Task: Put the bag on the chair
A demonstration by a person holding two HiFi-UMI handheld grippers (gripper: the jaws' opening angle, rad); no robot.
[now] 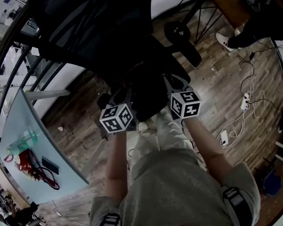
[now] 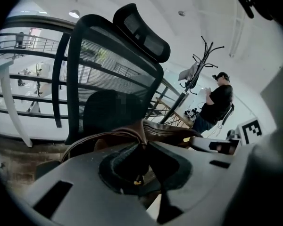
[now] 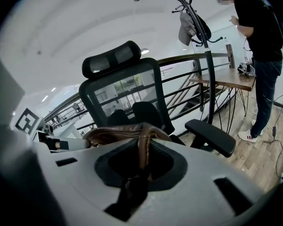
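Note:
The bag (image 1: 148, 95) is dark brown leather and hangs between my two grippers, just in front of the black mesh office chair (image 1: 85, 27). My left gripper (image 1: 119, 100) is shut on one bag strap (image 2: 132, 136). In the left gripper view that strap runs into the left gripper (image 2: 139, 150), with the bag's body (image 2: 167, 131) beyond. My right gripper (image 1: 177, 84) is shut on the other strap (image 3: 144, 145), which hangs down through the right gripper (image 3: 142, 157). The chair's backrest (image 2: 113, 79) and headrest (image 3: 115, 58) rise behind the bag. The seat is hidden by the bag.
The chair's armrest (image 3: 210, 135) juts out at right. A person in dark clothes (image 3: 259, 46) stands by a wooden table (image 3: 231, 79) and a coat stand (image 3: 198, 27). Cables (image 1: 245, 102) lie on the wood floor. A glass table (image 1: 19, 126) with small items stands left; a railing (image 2: 23, 46) runs behind.

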